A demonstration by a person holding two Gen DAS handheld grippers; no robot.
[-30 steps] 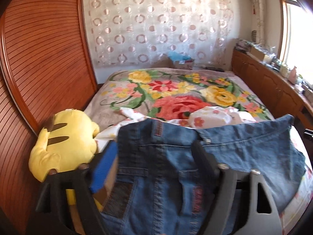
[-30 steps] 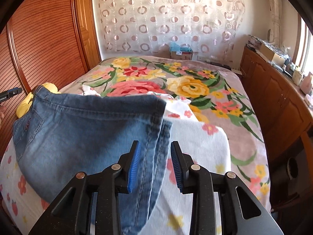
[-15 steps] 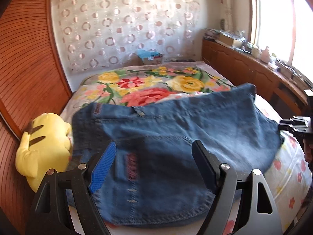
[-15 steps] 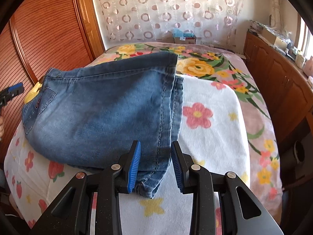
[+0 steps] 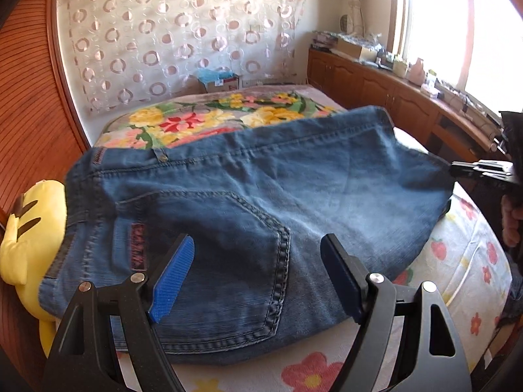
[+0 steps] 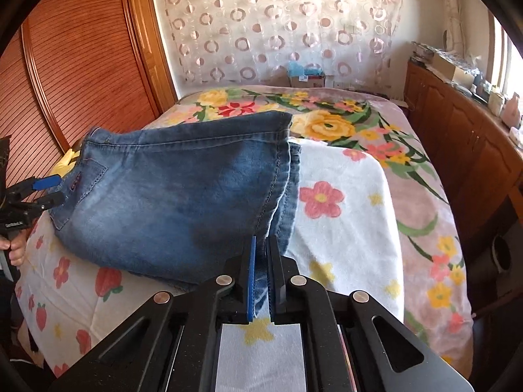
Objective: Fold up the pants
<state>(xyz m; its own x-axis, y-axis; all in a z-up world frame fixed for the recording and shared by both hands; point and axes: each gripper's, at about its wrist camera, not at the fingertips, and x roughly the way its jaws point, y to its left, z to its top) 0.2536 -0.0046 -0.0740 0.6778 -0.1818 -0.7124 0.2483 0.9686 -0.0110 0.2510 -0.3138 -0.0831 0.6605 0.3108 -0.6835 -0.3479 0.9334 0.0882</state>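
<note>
The bed [image 6: 425, 196] fills both views, spread with a rose-patterned blanket [image 6: 343, 121] at its far end and a white flowered sheet [image 6: 343, 215] at the near end. On that sheet lie the folded jeans [image 6: 170, 202], a broad blue slab that reaches from one gripper to the other.

Seen along the right gripper [image 6: 260, 251], the jeans run away to the left of the jaws: waistband and back pocket at the far left, stacked leg hems at the right edge, directly ahead of the fingers. So the long axis lies across the bed, waist toward the wooden slatted wall [image 6: 81, 65], hems toward the cabinet side. The right jaws are pressed together on the near corner of those hems, and denim shows pinched between the blue pad and the black one.

Seen along the left gripper [image 5: 258, 261], the waistband runs along the left and far edge, and the back pocket [image 5: 228, 254] lies between and just ahead of the jaws. These jaws stand spread wide, above the pocket end, with no cloth pinched between them.

A yellow plush toy [image 5: 29, 238] sits just left of the left jaws, and the waist end of the jeans overlaps its side. Beyond the bed hangs a curtain with ring patterns [image 6: 278, 26], with a small cardboard box [image 6: 307, 76] at its foot. A wooden cabinet [image 6: 464, 150] runs along the right of the bed, its top cluttered with small things too small to tell apart.
</note>
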